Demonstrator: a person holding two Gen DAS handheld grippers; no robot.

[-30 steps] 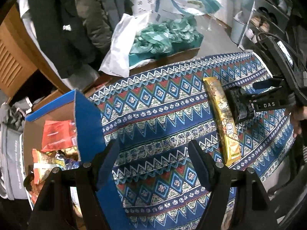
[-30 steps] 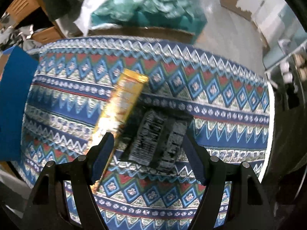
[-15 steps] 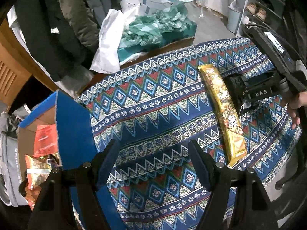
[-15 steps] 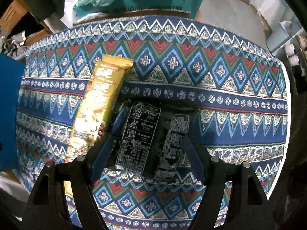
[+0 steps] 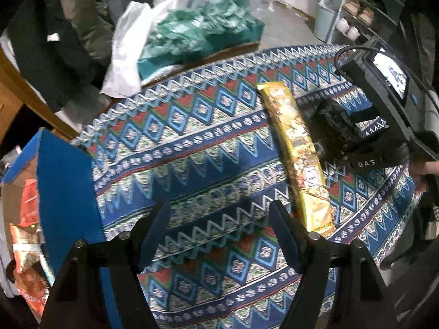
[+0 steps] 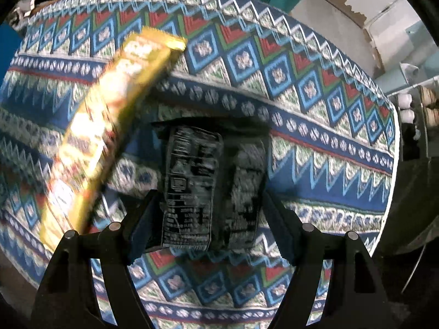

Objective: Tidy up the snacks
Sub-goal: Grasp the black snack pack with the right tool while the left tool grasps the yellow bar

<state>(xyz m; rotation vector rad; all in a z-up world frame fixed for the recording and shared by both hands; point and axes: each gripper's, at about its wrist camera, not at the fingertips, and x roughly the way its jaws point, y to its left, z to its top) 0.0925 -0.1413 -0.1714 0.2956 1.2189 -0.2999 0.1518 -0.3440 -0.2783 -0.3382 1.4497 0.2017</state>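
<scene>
A black snack packet lies between the fingers of my right gripper, whose pads press on its two sides; in the left wrist view the packet shows just over the patterned cloth. A long yellow snack packet lies on the cloth left of it, and it also shows in the right wrist view. My left gripper is open and empty above the cloth. A blue box holding red and orange snack bags stands at the left.
The table wears a blue, red and green patterned cloth. Behind it are a white plastic bag, a teal box of green bags, dark coats and a shoe shelf.
My right gripper has closed in on the black packet and holds it nearer the camera. My left gripper has swung right, so the blue box slid toward the left edge.
</scene>
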